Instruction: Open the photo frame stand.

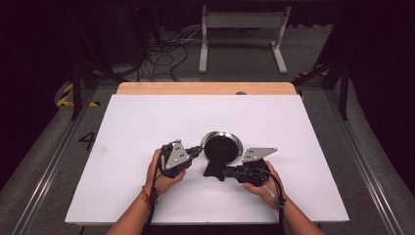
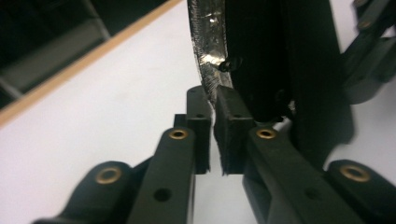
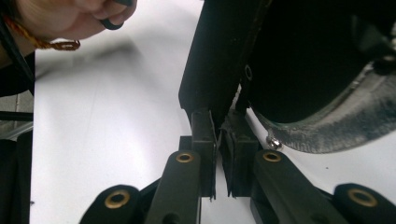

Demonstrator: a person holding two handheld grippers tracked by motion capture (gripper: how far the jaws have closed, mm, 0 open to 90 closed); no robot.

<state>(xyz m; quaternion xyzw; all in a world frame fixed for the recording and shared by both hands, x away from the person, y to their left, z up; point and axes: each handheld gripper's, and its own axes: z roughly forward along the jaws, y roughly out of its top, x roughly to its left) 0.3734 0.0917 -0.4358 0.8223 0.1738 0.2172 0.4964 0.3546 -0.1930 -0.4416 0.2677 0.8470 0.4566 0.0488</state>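
Note:
A round dish with a silver rim [image 1: 237, 142] and a black inside lies at the middle of the white tabletop [image 1: 147, 122]. A flat black piece [image 1: 215, 166] runs from its centre toward me and widens at its foot. My left gripper [image 1: 199, 150] is at the dish's left side, shut on the thin silver rim [image 2: 210, 42], as the left gripper view [image 2: 214, 107] shows close up. My right gripper [image 1: 226, 172] comes in from the right, shut on the black piece [image 3: 210, 56]; the right gripper view [image 3: 219, 128] shows its jaws pinching that piece's edge beside the rim [image 3: 336, 126].
The tabletop ends in a wooden strip [image 1: 205, 88] at the far edge. Behind it on the floor stand a white metal frame [image 1: 242, 29] and loose cables [image 1: 166, 54]. The person's left hand [image 3: 70, 18] is close on the other side of the dish.

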